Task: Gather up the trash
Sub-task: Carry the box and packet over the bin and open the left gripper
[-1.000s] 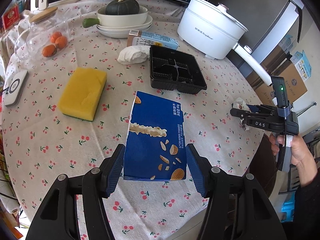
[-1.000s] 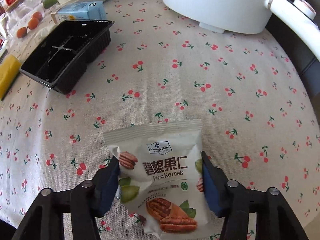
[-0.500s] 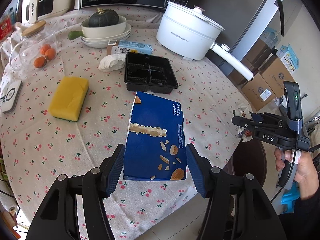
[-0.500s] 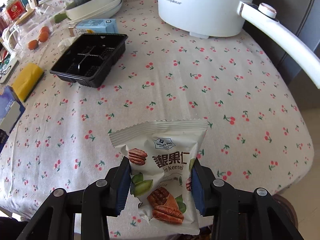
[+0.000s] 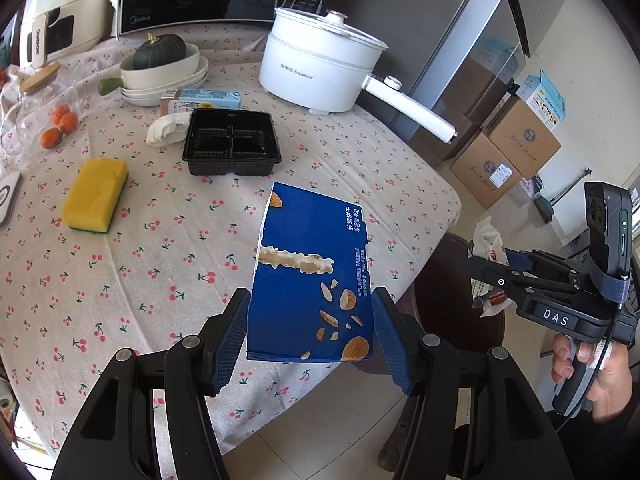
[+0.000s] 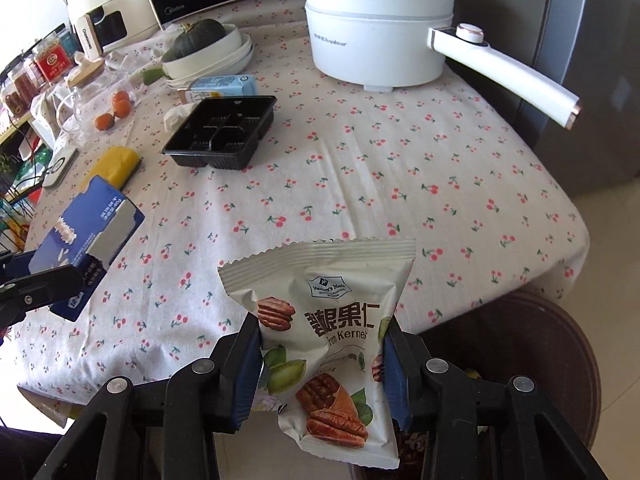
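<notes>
Trash in both my grips: left gripper (image 5: pixel 310 330) pads pinch blue biscuit box (image 5: pixel 310 276) by its sides, raised over table edge (image 5: pixel 440 196); right gripper (image 6: pixel 322 364) squeezes pecan kernel packet (image 6: pixel 328 320) w/ top poking past fingertips, beside brown bin (image 6: pixel 532 344).

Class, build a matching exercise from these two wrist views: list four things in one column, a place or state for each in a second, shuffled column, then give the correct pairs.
Things
1. blue biscuit box
2. pecan kernel packet
3. black plastic tray
4. dark green squash

Places or states
A. sitting in a white bowl
B. clamped in the left gripper
C. empty on the tablecloth
D. clamped in the right gripper

Pairs: 1-B, 2-D, 3-C, 4-A
</notes>
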A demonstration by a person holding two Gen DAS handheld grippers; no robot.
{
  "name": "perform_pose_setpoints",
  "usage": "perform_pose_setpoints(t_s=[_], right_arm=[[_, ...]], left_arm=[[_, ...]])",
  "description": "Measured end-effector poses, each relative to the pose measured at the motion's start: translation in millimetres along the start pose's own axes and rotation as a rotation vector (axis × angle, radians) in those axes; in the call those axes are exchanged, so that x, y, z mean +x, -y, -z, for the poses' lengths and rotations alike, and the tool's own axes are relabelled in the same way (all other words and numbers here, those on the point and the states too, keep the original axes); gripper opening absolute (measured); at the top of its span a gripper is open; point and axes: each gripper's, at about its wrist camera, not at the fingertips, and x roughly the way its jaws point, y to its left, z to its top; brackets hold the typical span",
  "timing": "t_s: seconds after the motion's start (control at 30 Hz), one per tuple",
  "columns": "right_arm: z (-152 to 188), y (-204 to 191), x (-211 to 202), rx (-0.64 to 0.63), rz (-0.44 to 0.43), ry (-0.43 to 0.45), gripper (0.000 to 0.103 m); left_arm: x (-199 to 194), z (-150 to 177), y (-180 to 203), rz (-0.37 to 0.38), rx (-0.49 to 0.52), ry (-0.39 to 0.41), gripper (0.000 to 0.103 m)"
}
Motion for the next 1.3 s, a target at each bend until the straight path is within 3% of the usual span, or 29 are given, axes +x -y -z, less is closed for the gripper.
perform_pose_setpoints(t_s=[0.67, 1.1, 1.3], right_arm=[[81, 118, -20, 0.277, 0.095, -0.086, 0.046], [113, 176, -31, 0.41, 0.142, -0.106, 0.046], [123, 189, -34, 0.43, 0.158, -0.117, 0.046]], left_arm=[[53, 15, 74, 0.012, 0.128, -0.095, 0.064], [111, 34, 164, 0.108, 0.29, -0.179, 0.064], [133, 40, 186, 0.146, 0.33, -0.192, 0.065]])
